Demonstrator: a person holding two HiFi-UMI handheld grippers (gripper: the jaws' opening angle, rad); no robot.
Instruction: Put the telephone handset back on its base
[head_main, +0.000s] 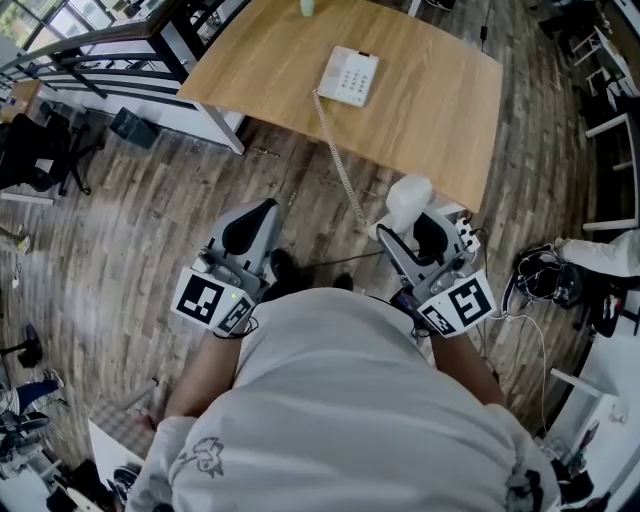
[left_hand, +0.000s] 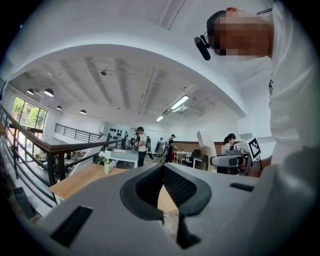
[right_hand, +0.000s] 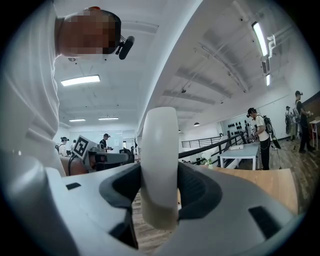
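The white telephone base (head_main: 348, 76) lies on the wooden table (head_main: 440, 120), far from both grippers. Its coiled cord (head_main: 338, 160) runs off the table edge and down to the white handset (head_main: 408, 200). My right gripper (head_main: 400, 225) is shut on the handset, which stands upright between the dark pads (right_hand: 197, 187) in the right gripper view, where the handset (right_hand: 160, 150) fills the middle. My left gripper (head_main: 262, 208) is held beside it, close to my body, its jaws together with nothing between them. In the left gripper view the left gripper (left_hand: 162, 172) points level toward the table.
A small green vase (head_main: 307, 6) stands at the table's far edge. A black railing (head_main: 90, 45) and a dark chair (head_main: 40, 150) are at the left. White furniture and cables (head_main: 550, 280) crowd the right. Wooden floor lies between me and the table.
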